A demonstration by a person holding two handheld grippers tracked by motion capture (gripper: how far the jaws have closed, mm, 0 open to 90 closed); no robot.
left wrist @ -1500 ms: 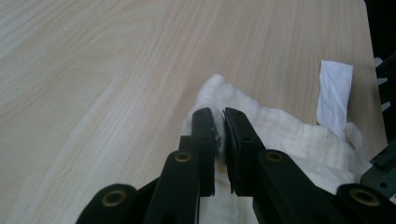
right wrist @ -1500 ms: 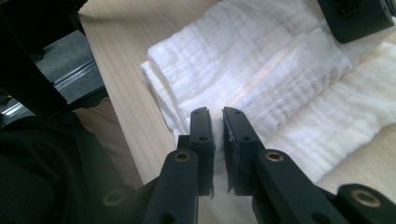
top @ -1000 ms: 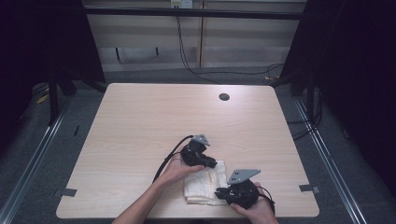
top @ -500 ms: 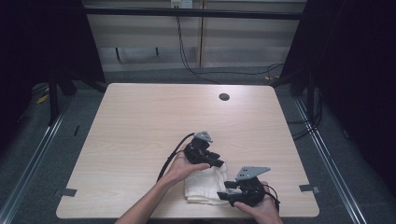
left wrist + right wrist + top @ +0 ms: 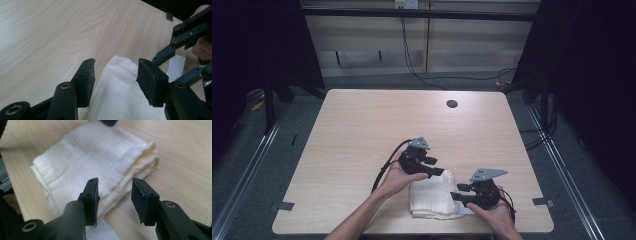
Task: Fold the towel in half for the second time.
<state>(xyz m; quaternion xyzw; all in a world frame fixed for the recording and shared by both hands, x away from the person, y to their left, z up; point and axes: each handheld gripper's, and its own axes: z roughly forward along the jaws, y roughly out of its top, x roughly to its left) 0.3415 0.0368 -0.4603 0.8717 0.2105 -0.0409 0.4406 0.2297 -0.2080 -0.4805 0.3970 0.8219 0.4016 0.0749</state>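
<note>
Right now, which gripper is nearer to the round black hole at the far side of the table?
Left. The left gripper hovers over the folded cloth's far edge, closer to the hole. The right gripper sits at the cloth's near right side, farther off.

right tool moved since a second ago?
Yes. In the high view the right tool has drifted right, off the folded white cloth toward the light wooden table's right edge; its jaws stand open, having just closed a little, nothing between them.

Light wood worktop [image 5: 362,130] with round dark grommet hole [image 5: 452,104] near far edge, grey tape tabs [image 5: 541,202] at near corners, black cables [image 5: 412,60] behind.
</note>
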